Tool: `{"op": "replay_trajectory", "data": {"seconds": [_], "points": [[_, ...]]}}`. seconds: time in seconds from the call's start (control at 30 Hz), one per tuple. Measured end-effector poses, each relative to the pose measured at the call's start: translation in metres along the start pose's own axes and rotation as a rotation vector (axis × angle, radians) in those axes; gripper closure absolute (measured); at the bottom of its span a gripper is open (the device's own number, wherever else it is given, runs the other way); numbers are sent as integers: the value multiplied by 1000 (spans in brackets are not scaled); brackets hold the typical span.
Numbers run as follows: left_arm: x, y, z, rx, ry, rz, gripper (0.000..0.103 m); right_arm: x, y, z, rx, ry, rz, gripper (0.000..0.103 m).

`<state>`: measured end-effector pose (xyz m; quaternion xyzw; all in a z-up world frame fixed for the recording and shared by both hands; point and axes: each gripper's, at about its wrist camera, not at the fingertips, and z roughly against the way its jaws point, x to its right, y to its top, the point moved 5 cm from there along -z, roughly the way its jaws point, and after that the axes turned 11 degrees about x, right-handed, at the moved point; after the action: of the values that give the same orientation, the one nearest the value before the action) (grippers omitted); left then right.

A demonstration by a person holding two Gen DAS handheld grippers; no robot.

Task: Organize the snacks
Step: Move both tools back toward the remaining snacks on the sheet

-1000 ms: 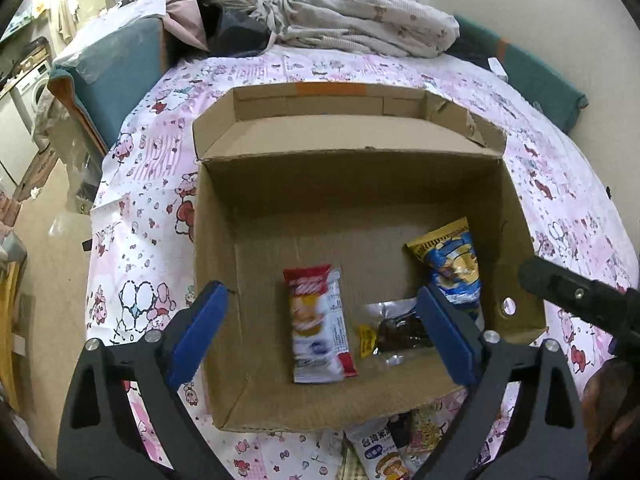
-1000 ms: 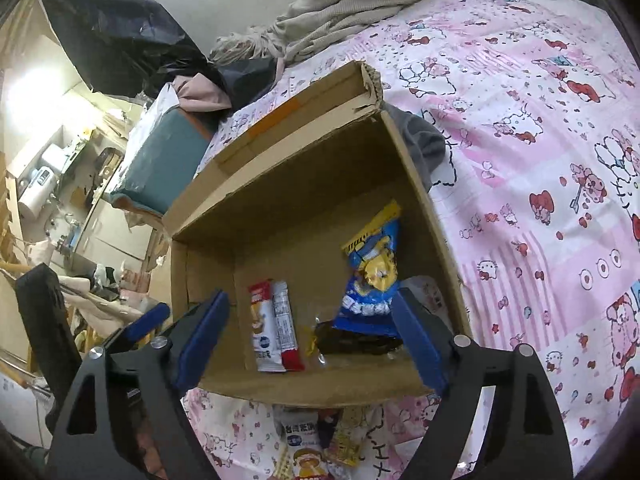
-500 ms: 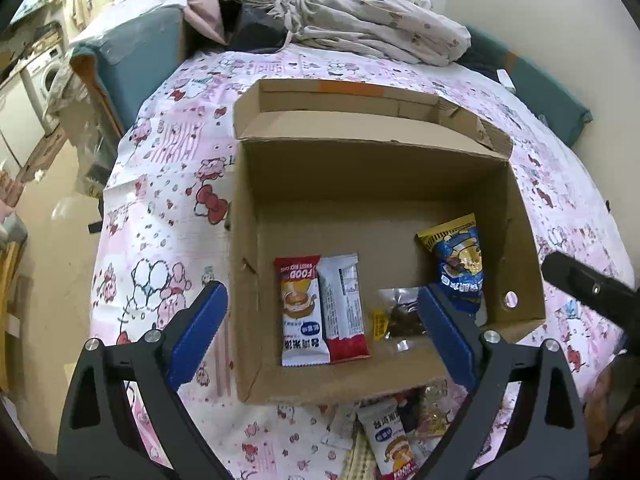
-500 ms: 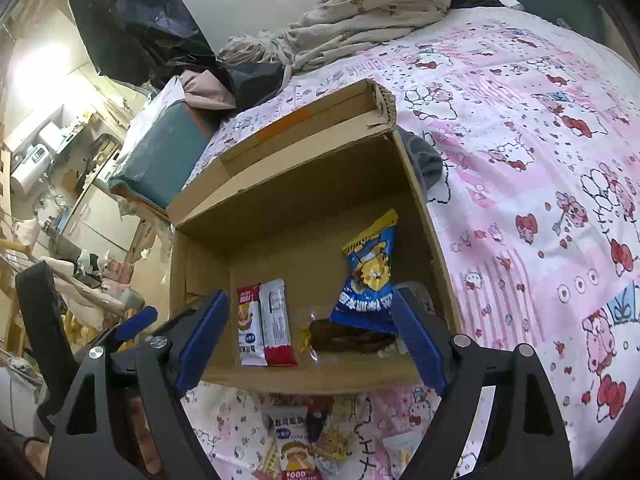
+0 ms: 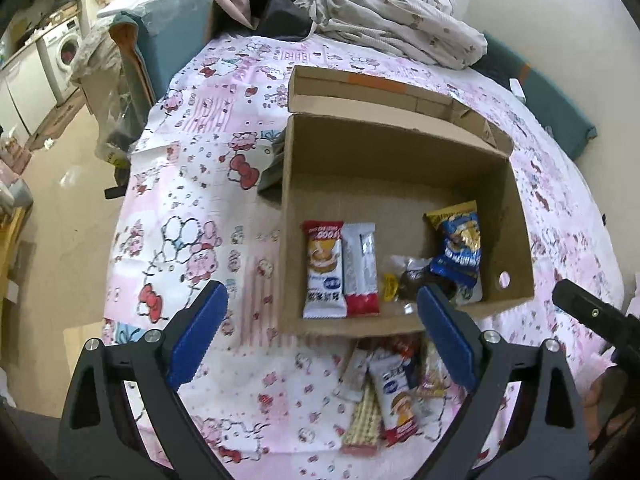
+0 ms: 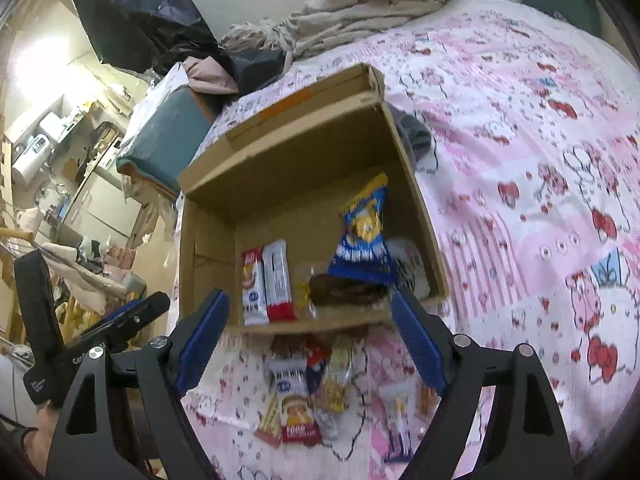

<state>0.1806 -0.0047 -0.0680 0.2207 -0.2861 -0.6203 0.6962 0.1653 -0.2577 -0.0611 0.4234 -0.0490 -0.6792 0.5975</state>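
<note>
An open cardboard box (image 5: 400,152) (image 6: 296,168) sits on the pink bedspread. Inside lie a red-and-white snack pack (image 5: 323,268) (image 6: 253,288), a white-and-red bar (image 5: 361,270) (image 6: 279,280), a dark snack in clear wrap (image 5: 416,278) (image 6: 344,290) and a blue-and-yellow bag (image 5: 458,246) (image 6: 366,236). Several loose snacks (image 5: 388,388) (image 6: 308,392) lie on the bed before the box's near wall. My left gripper (image 5: 320,344) is open and empty above them. My right gripper (image 6: 310,340) is open and empty, also over the pile.
A crumpled blanket (image 5: 392,28) lies at the far end of the bed. A teal chair (image 5: 168,52) piled with clothes stands at the left. A grey cloth (image 6: 416,136) lies behind the box. The bed edge drops to the floor (image 5: 60,176) on the left.
Both grippers have pulled back and up from the box. The pile of loose snacks in front of the box has come into view. Both stay open and empty.
</note>
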Motion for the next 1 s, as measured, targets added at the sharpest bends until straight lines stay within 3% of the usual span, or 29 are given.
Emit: {"op": "replay_trajectory", "data": {"seconds": [0.2,0.37,0.57,0.73,0.83,1.0], "points": [[-4,-12,11,-18,1,9,9,7,-12,15,-10,4,-54,17],[-7,-21,14,-20,43,-23,9,21,-23,17,-50,-35,-80,17],[-9,-29,13,-45,38,-2,9,41,-31,18,-77,-71,-165,17],[-7,-38,5,-80,67,-34,9,47,-45,7,-155,-134,-140,17],[-14,-42,-2,-110,75,4,9,49,-52,1,-192,-183,-101,17],[-28,-51,-13,-153,103,64,9,60,-53,2,-185,-204,-154,17]]}}
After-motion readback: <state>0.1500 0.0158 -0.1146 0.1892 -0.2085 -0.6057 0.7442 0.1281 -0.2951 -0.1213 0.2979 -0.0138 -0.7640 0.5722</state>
